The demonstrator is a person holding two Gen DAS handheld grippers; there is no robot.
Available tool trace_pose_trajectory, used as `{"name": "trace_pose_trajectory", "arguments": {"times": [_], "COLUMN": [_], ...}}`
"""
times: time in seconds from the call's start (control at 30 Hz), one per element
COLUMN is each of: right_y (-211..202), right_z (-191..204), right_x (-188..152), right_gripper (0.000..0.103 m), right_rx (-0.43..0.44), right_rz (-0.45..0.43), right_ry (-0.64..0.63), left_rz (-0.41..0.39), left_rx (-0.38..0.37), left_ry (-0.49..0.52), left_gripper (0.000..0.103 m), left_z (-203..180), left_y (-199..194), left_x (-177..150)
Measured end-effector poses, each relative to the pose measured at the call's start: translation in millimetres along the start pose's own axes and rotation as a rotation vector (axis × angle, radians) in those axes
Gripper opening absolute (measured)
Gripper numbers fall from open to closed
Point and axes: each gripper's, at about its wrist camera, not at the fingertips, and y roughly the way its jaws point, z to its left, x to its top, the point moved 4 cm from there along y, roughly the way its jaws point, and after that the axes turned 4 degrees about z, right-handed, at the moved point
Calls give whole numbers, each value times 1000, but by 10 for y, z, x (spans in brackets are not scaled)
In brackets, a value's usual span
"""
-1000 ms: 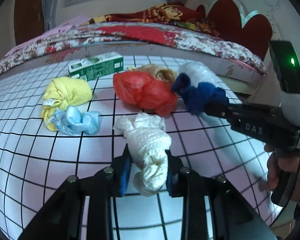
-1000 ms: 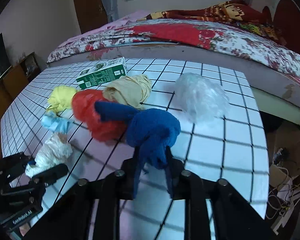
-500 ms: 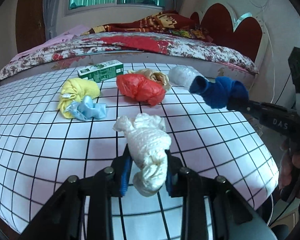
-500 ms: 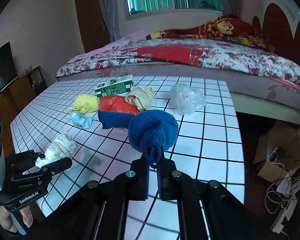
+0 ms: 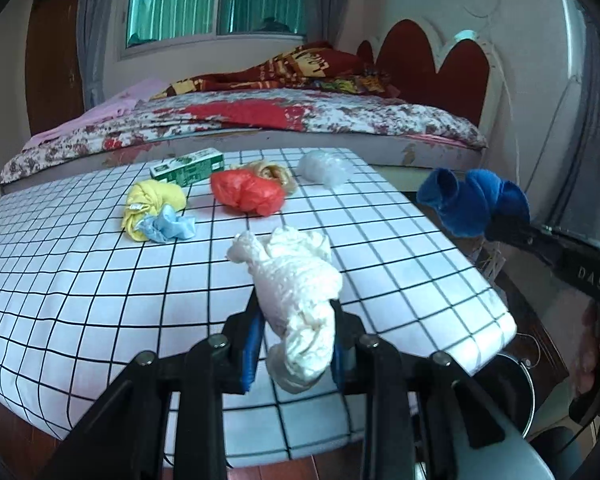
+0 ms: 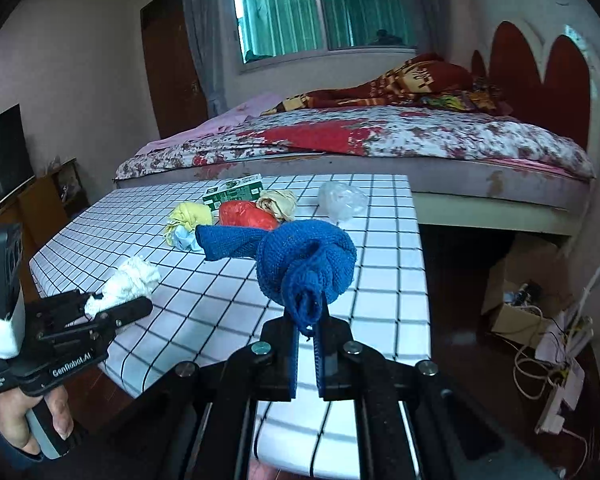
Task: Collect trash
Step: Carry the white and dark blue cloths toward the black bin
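Note:
My left gripper (image 5: 296, 344) is shut on a white crumpled wad (image 5: 296, 280) and holds it above the near edge of the checked table (image 5: 80, 280). My right gripper (image 6: 307, 340) is shut on a knotted blue cloth (image 6: 306, 264), held in the air off the table's right side; the blue cloth also shows in the left wrist view (image 5: 472, 204). On the table lie a yellow wad (image 5: 152, 200), a light blue wad (image 5: 168, 226), a red bag (image 5: 246, 194), a tan wad (image 5: 274, 174), a clear plastic bag (image 5: 324, 168) and a green carton (image 5: 188, 168).
A bed (image 6: 380, 140) stands right behind the table. A dark round bin (image 5: 508, 384) sits on the floor under the table's right front corner. A cardboard box and cables (image 6: 532, 312) lie on the floor at right.
Both grippers have lifted and pulled back from the table with their loads. The blue cloth has risen off the table and moved out past its right edge.

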Motion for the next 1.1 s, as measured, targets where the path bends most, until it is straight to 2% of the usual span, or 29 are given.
{"name": "trace_pose_trajectory", "arguments": {"times": [0.5, 1.1], "right_y": [-866, -1411], "right_z": [-191, -807], "right_x": [-477, -1194], "right_gripper": [6, 6], "right_rx": [-68, -189], "right_rz": [-60, -15], "right_ry": [90, 184], "left_rz": [-38, 4], "left_rx": [-67, -221], "left_ry": [80, 209], "left_gripper": [29, 29], "left_z": [-565, -1565], "left_y": [-430, -354], "left_x": [-207, -435]}}
